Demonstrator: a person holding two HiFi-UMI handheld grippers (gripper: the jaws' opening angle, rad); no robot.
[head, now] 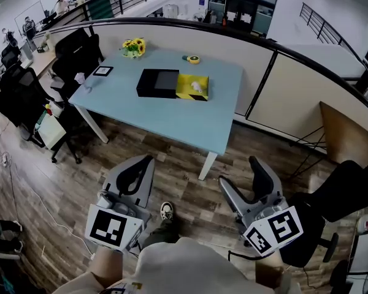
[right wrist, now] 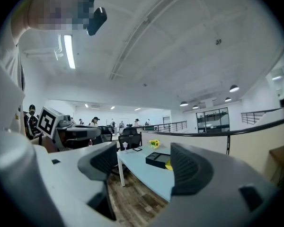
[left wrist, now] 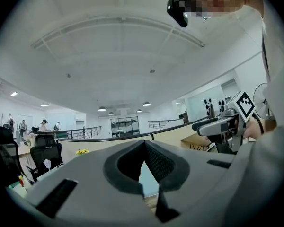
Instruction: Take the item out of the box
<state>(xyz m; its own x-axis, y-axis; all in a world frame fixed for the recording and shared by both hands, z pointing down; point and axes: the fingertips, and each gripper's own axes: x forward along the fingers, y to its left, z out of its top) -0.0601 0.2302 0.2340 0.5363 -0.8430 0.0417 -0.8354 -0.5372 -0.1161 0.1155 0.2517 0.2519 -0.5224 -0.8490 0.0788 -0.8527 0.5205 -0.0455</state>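
Far ahead on the counter (head: pixel 172 124) sits the box (head: pixel 158 82); step close first, left tongs (head: pixel 147 160) clenched empty, right tongs (head: pixel 241 177) released.

Table (head: pixel 172 118) top seen as smooth, matt, pale blue. Box (head: pixel 157 82) on table finished in matt black, card-like. Floor (head: pixel 178 164) under table laid in grained wood planks. Left gripper (head: pixel 147 160) shell moulded in matt grey plastic; pads (left wrist: pixel 158 162) finished in ribbed black rubber.

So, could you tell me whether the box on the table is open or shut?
Open, it seems: its yellow part lies exposed beside the black part, with a small white item visible inside.
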